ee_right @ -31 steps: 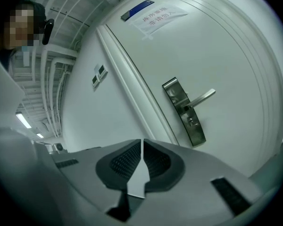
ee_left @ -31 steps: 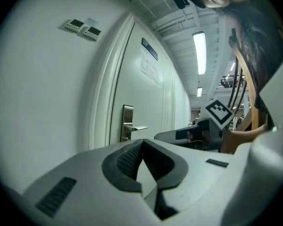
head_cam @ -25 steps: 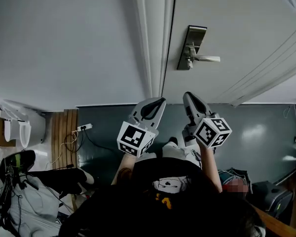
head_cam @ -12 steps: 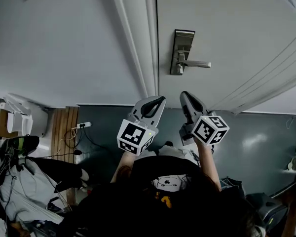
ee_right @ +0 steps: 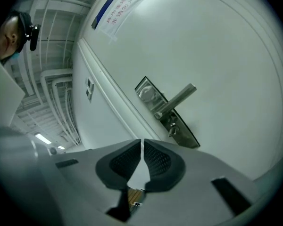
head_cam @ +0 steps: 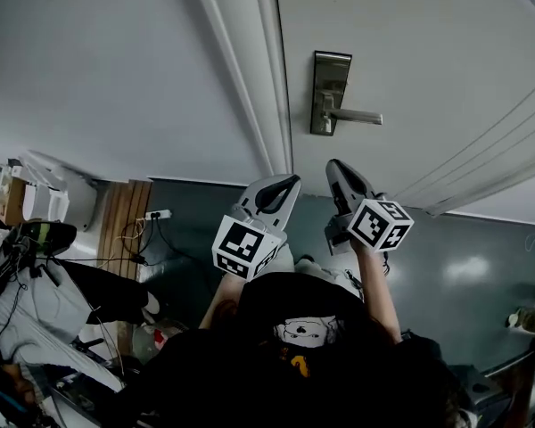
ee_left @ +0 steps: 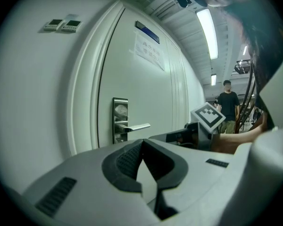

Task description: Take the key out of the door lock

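Note:
A steel lock plate (head_cam: 330, 92) with a lever handle (head_cam: 357, 116) pointing right is mounted on the white door (head_cam: 428, 52). In the right gripper view a small key (ee_right: 171, 130) sticks out of the plate (ee_right: 166, 112) just below the lever (ee_right: 177, 101). My left gripper (head_cam: 288, 183) and right gripper (head_cam: 335, 166) hang side by side below the lock, well apart from it. Both are shut with nothing between their jaws. The left gripper view shows the plate (ee_left: 120, 119) ahead, beyond its closed tips (ee_left: 141, 144).
The door frame (head_cam: 263, 69) and a white wall (head_cam: 116, 69) lie left of the lock. The grey floor (head_cam: 464, 257) has a wooden board (head_cam: 125, 230), a power strip (head_cam: 157, 214) and bags at the left. A person (ee_left: 228, 105) stands in the background at the right.
The head view has swung, so the lock plate and door frame sit a little further left. Both grippers stay shut below the lock, almost where they were.

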{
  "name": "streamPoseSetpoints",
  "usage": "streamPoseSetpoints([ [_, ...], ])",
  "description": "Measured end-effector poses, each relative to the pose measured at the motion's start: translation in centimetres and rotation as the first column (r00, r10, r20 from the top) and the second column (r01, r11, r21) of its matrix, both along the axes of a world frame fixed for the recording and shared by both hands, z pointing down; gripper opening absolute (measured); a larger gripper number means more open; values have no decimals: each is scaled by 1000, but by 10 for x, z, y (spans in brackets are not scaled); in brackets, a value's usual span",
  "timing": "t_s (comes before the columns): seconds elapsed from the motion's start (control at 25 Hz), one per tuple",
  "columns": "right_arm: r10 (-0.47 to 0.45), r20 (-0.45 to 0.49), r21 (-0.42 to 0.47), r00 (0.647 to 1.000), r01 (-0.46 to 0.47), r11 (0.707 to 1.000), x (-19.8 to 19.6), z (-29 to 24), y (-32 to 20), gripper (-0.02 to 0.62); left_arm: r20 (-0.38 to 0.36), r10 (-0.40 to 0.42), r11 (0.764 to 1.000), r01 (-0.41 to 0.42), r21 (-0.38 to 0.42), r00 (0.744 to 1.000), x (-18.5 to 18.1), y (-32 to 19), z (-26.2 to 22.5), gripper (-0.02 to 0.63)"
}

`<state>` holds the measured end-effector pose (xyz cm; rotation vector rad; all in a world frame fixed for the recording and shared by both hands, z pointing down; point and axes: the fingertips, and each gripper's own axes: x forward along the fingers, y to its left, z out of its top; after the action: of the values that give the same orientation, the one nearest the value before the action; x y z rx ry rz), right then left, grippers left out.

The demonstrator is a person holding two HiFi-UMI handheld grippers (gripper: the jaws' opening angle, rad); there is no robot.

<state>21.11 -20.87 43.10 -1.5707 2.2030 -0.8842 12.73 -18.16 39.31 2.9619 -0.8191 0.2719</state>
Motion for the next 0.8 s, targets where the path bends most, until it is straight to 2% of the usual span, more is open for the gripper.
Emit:
streamPoseSetpoints([
  [0.2,8,56,-21,998,-7,1000,5,12,-19,9,13,-22,1000,22,-1,1000,-6,-1,1,6],
  [0.44,61,100,-59,993,-55,997,21,30,-45,22,6,-1,1000,1,-10,1000,-3,-5,6,6],
  [0.52,73,140,-72,987,-64,995,26,35,-56,63,-1,8,1000,-8,-11,1000,1,-10,8,6],
  [0.8,129,317,-142,940,-88,986,39,56,-83,101,-26,27,1000,-27,-1,999,7,-28,3,6],
])
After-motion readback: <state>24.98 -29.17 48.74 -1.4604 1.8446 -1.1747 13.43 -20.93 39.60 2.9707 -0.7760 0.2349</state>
